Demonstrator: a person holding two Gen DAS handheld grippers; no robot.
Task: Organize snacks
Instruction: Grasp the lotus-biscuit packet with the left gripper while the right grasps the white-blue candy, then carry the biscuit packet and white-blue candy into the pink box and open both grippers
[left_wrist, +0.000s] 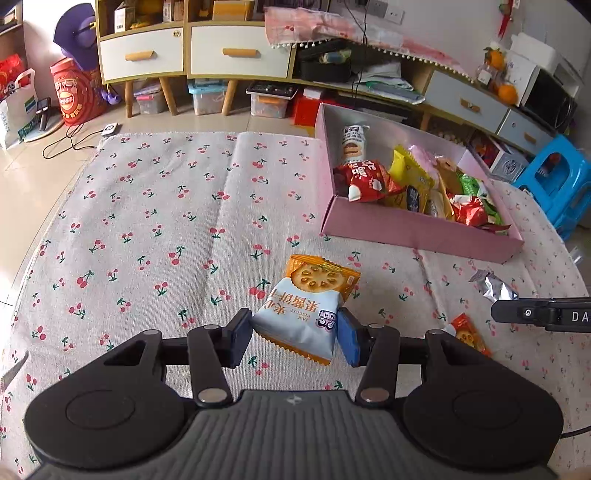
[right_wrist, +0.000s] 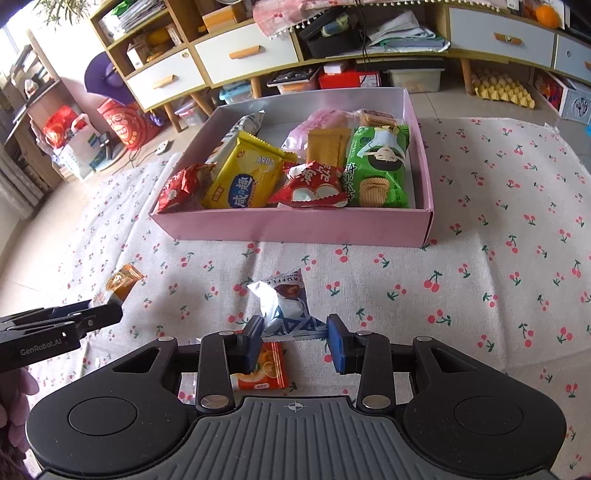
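Left wrist view: left gripper clamps the jam biscuit packet above the cherry-print cloth; pink box at 1 o'clock. Right gripper pinches the truffle packet; pink box at 12 o'clock.

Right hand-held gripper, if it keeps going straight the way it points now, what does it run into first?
Probably the cherry-print cloth just short of the pink box. The right hand-held gripper, shut on the silver truffle packet, points steeply downward; depth is unclear.
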